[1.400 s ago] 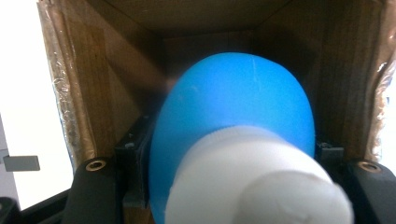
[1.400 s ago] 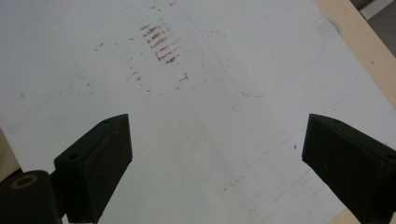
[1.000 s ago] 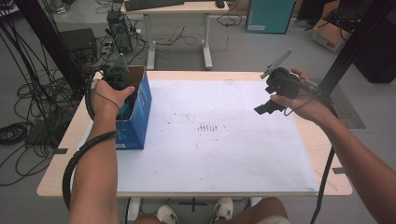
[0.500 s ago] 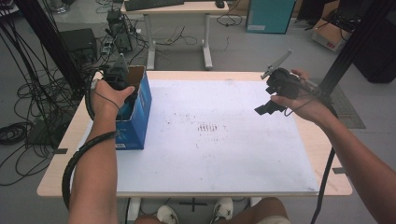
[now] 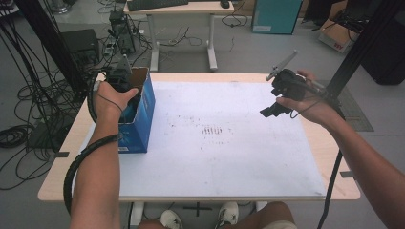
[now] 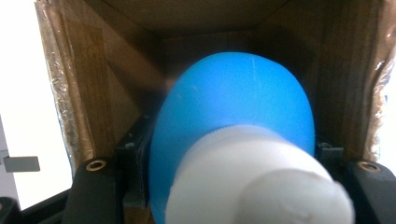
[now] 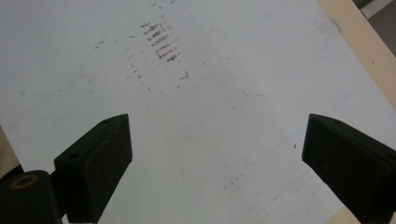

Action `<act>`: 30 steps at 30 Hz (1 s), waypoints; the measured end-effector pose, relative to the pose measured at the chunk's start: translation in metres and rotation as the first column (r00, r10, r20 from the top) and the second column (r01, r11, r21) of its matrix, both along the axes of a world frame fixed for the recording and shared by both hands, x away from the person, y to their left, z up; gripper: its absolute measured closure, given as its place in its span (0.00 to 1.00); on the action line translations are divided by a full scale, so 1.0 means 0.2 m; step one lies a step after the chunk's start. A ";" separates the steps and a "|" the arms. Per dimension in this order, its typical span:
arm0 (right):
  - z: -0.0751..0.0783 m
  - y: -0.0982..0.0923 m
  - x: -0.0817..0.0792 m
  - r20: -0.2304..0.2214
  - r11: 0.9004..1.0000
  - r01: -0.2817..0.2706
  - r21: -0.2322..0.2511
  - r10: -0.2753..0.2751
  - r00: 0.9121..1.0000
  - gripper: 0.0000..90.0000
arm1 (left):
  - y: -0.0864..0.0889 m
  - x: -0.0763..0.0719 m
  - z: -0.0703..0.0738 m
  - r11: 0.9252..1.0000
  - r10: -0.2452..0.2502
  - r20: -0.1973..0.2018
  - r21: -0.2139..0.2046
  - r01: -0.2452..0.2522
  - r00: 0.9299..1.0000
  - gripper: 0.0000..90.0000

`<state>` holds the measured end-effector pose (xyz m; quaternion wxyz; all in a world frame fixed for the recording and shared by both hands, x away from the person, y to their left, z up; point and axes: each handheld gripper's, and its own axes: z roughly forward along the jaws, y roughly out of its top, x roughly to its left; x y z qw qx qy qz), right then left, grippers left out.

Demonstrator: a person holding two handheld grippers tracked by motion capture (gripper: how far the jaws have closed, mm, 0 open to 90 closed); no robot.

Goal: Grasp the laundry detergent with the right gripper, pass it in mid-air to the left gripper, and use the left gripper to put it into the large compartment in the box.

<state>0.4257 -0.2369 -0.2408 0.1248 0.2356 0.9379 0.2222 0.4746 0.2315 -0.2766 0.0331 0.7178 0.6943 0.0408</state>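
Observation:
An open blue cardboard box [image 5: 139,125] stands at the table's left side. My left gripper [image 5: 120,77] reaches down into it from above. In the left gripper view, the left gripper [image 6: 229,154] is shut on a rounded blue object [image 6: 233,93] with a white end [image 6: 254,179], inside the box's brown walls [image 6: 88,79]. My right gripper [image 5: 270,111] hangs over the right part of the table, above the white sheet [image 5: 239,157]. In the right gripper view, the right gripper [image 7: 215,154] is open with nothing between its black pads [image 7: 100,158].
Dark smudges [image 5: 212,130] mark the middle of the sheet, and faint pen outlines [image 7: 280,74] show on it. Bare wooden table edge [image 5: 329,157] runs along the right. Cables [image 5: 19,133] lie on the floor to the left. A second desk [image 5: 181,9] stands beyond.

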 end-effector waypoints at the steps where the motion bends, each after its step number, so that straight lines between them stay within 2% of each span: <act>1: 0.00 0.00 0.00 -0.003 1.000 0.006 0.001 -0.006 1.000 0.09 | 0.00 0.00 0.00 1.000 0.000 0.002 0.000 0.000 1.000 0.39; 13: 0.00 0.00 -0.01 -0.003 1.000 0.010 0.004 -0.010 1.000 0.09 | 0.00 0.00 0.00 1.000 -0.003 0.005 -0.002 0.003 1.000 0.39; 14: 0.00 0.00 -0.01 -0.006 1.000 0.003 -0.008 -0.003 1.000 0.09 | 0.00 0.00 0.00 1.000 -0.002 0.006 -0.003 0.002 1.000 0.39; 21: 0.00 0.00 -0.01 0.001 1.000 0.018 0.011 -0.018 1.000 0.09 | 0.01 0.00 0.00 1.000 -0.005 0.007 -0.003 0.005 1.000 0.39; 23: 0.00 0.00 -0.01 -0.001 1.000 0.004 -0.003 -0.004 1.000 0.09 | 0.00 0.00 0.00 1.000 -0.006 0.007 -0.003 0.006 1.000 0.39; 30: 0.00 0.01 -0.01 -0.001 1.000 0.006 0.002 -0.006 1.000 0.09 | 0.01 -0.01 0.00 1.000 -0.006 0.007 -0.005 0.006 1.000 0.39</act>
